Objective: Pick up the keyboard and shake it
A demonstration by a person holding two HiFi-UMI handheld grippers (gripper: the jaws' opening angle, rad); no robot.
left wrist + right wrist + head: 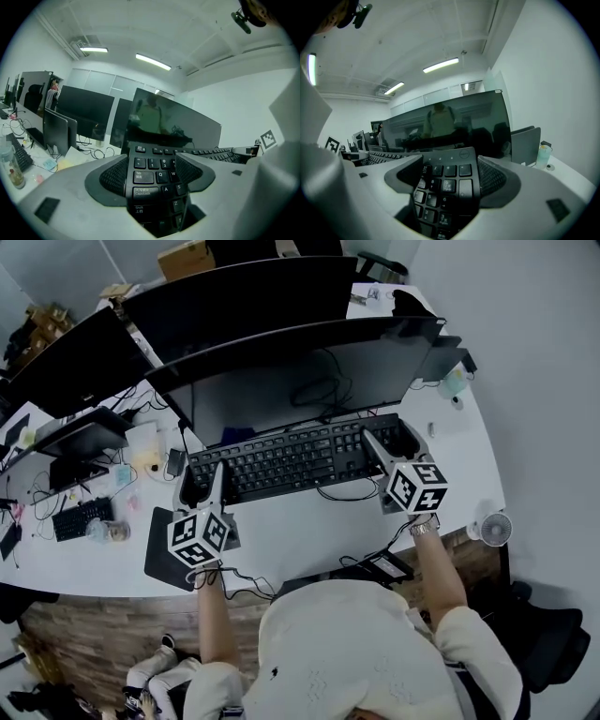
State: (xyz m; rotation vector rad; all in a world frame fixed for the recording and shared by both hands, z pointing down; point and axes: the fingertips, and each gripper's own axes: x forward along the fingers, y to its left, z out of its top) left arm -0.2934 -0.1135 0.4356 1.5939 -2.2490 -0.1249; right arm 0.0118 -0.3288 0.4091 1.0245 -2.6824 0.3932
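1. The black keyboard [291,457] lies across the middle of the white tabletop [309,531]. It runs parallel to the near edge, just in front of a wide monitor [300,381]. I cannot tell whether it has left the surface.
2. The left gripper [202,486] is clamped on the keyboard's left end, with the Tab and Caps Lock keys showing between its 2 jaws.
3. The right gripper [394,442] grips the right end the same way, with the number pad between its jaws.
4. The step in hand looks like the lift. Both ends should rise together and level, so that neither jaw pair has to twist the slim body.
5. A cable [349,491] loops on the tabletop under the keyboard's right half. It needs slack kept in it, or the shake will tug against it.
6. Short, even strokes toward the near edge seem safest, since the monitor stands close behind.
7. With only the 2 ends held, a hard shake could work the keyboard loose.
8. Toward the left edge the tabletop is cluttered with a second small keyboard [82,518], wires and small items. A dark mat [159,554] sits at the near edge by the left gripper, and a small fan [495,528] stands near the right edge.
9. The room is an office with further dark monitors, white walls and ceiling strip lights [152,61].
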